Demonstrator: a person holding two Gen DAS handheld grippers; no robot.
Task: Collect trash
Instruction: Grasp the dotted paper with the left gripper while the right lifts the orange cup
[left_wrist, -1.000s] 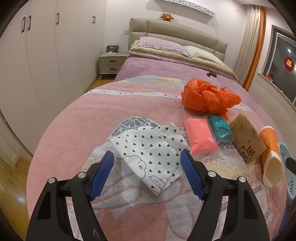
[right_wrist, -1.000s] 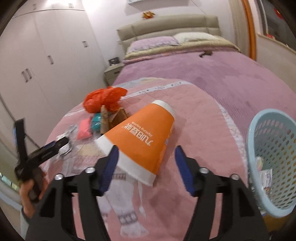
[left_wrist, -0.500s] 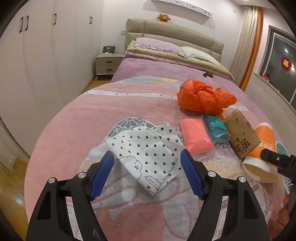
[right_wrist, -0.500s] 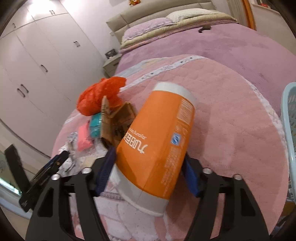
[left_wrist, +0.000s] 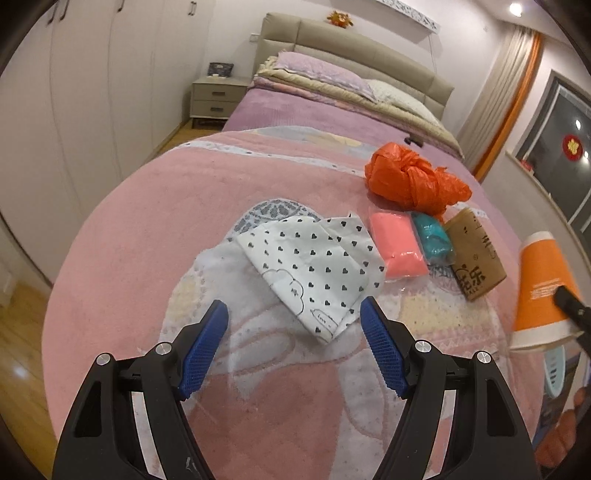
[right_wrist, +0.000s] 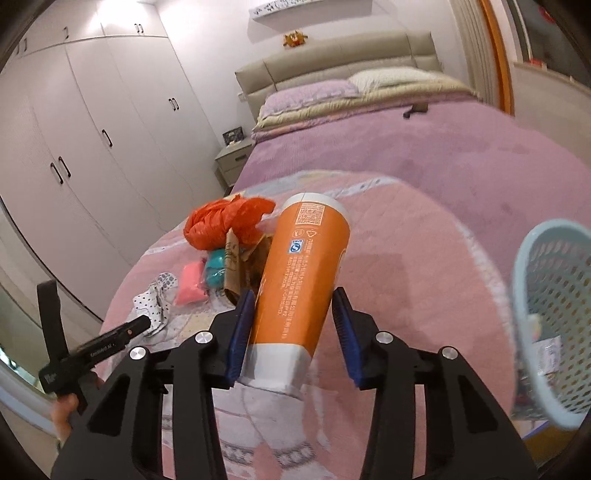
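My right gripper (right_wrist: 293, 302) is shut on an orange paper cup (right_wrist: 303, 273) and holds it lifted above the pink blanket; the cup also shows at the right in the left wrist view (left_wrist: 541, 291). My left gripper (left_wrist: 293, 315) is open and empty, just short of a white heart-print bag (left_wrist: 314, 266). Beyond that bag lie a pink packet (left_wrist: 397, 243), a teal packet (left_wrist: 432, 238), a brown paper bag (left_wrist: 474, 258) and a crumpled orange plastic bag (left_wrist: 413, 181). A light blue mesh basket (right_wrist: 550, 302) stands at the right of the bed.
The trash lies on a pink blanket (left_wrist: 177, 206) over a purple bed. White wardrobes (right_wrist: 92, 155) and a nightstand (left_wrist: 216, 98) stand to the left. A wooden floor (left_wrist: 22, 321) shows at lower left.
My right gripper closed on the orange cup and lifted it off the blanket, turning it more upright. My left gripper stayed open and drew back slightly from the heart-print bag.
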